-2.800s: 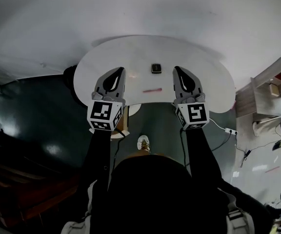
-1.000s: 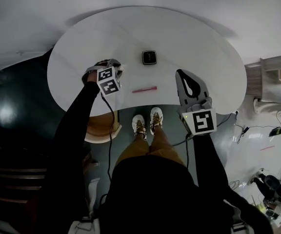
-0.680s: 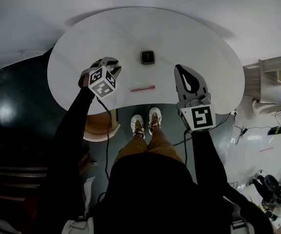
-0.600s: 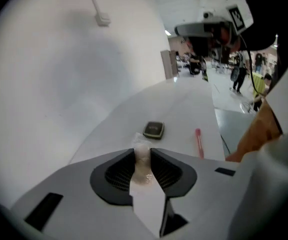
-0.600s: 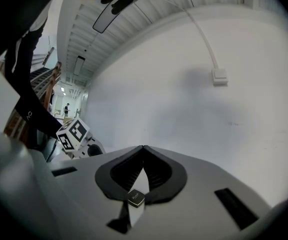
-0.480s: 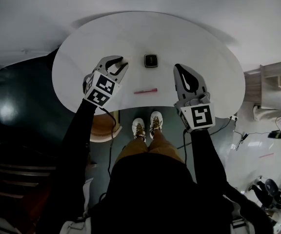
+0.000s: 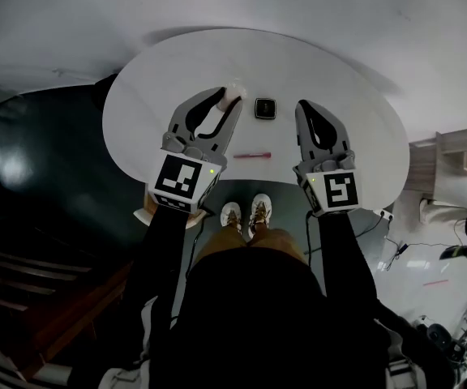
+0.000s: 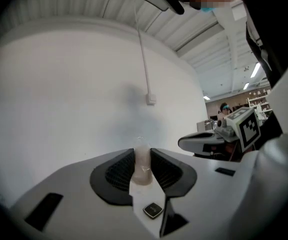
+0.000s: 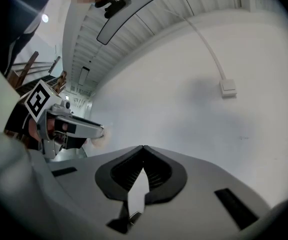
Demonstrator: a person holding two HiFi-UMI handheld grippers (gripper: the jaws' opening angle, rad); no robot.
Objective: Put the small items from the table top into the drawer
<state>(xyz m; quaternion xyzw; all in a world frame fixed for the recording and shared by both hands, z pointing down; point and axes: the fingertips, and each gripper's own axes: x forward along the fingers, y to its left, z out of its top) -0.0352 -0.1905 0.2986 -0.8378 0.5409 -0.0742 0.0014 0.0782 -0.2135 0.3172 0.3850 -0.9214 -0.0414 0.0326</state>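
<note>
In the head view my left gripper (image 7: pixel 231 98) is over the round white table (image 7: pixel 152 96), shut on a small pale item (image 7: pixel 235 92) at its fingertips. The left gripper view shows that translucent pale item (image 8: pixel 142 165) pinched between the dark pads of the left gripper (image 8: pixel 142 154). A small black square item (image 7: pixel 264 108) lies on the table just right of it, also visible as the black item (image 8: pixel 153 210) below the jaws. A thin pink stick (image 7: pixel 251 156) lies near the front edge. My right gripper (image 7: pixel 307 107) hovers right of the black item, shut and empty; the right gripper (image 9: pixel 143 147) shows its pads together.
The person's shoes (image 7: pixel 246 215) stand on the dark floor under the table's front edge. A tan object (image 7: pixel 147 214) shows partly beneath the table at the left. Wooden shelving (image 7: pixel 464 146) and cables (image 7: pixel 396 250) lie to the right. A white wall (image 8: pixel 84 84) rises beyond the table.
My left gripper went down to the table's left part, tilted over, then came up and moved right toward the black item with the pale item in it. The right gripper barely moved.
</note>
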